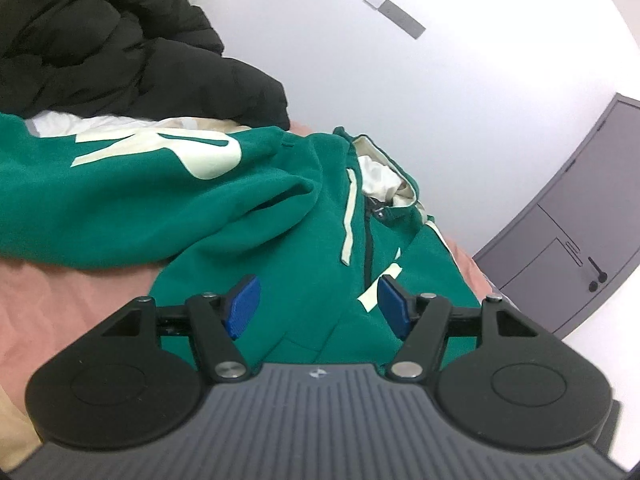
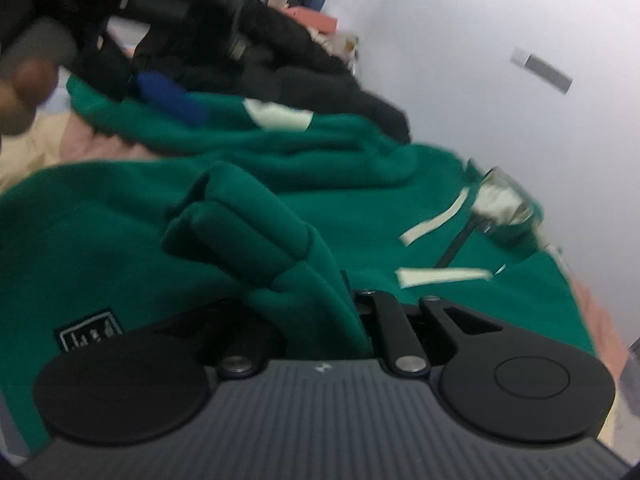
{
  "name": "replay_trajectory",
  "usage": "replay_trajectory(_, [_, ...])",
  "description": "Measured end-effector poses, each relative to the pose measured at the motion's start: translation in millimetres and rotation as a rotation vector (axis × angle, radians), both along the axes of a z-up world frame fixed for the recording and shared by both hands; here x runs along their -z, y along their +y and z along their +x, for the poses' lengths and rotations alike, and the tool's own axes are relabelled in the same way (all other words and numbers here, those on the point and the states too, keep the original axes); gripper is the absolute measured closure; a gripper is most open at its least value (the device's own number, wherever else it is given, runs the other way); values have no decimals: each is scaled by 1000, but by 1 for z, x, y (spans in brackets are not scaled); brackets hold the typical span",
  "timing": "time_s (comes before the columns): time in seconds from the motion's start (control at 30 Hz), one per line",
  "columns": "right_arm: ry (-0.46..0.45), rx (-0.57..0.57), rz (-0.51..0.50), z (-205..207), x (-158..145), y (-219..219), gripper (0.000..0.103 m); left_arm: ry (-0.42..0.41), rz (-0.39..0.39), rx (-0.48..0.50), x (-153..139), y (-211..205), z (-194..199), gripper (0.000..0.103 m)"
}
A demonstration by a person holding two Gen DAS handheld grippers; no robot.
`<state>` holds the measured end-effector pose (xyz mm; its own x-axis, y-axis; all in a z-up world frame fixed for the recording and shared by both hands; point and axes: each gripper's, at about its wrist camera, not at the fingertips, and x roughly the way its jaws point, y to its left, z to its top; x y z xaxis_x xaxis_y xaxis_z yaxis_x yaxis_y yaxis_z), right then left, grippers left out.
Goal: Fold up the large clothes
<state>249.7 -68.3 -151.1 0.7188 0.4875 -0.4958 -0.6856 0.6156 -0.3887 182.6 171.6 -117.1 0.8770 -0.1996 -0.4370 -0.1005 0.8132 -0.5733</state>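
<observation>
A large green zip hoodie (image 1: 208, 208) with cream lettering and drawstrings lies crumpled on a pink bedsheet (image 1: 60, 300). My left gripper (image 1: 318, 292) hovers over its front near the zipper, and the blue pads (image 1: 244, 304) stand apart with nothing between them. In the right wrist view, the hoodie (image 2: 360, 184) spreads across the bed. A bunched fold of green fabric (image 2: 256, 248) rises from my right gripper (image 2: 320, 320), which is shut on it, and the cloth hides the fingertips. The left gripper's blue pad (image 2: 172, 98) shows blurred at the far side of the hoodie.
A black puffer jacket (image 1: 100, 48) is heaped behind the hoodie against the white wall (image 1: 400, 100). A grey door (image 1: 580, 220) with a black handle stands at the right. A person's fingers (image 2: 28, 80) appear blurred at the upper left of the right wrist view.
</observation>
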Motion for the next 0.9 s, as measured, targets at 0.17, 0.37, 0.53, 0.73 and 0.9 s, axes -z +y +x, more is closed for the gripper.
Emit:
replay_trajectory(0.17, [129,17,15,-6,18,-2,77,2,48,53,0,-14,4,33])
replay_trajectory(0.37, [293,-20,87,-23,15,-25,36,1,139,86,1,-36,6,33])
replay_trajectory(0.53, [365,-35,126,-36,0,-45,36,18,185,105,5,-46,6,33])
replay_trajectory(0.73, [454,16,307,-31,-17,-83,36,54,198,140,10,-59,8,33])
replay_trajectory(0.9, [501,138,513,-8,-27,-114,36,77,206,186,16,-72,12,33])
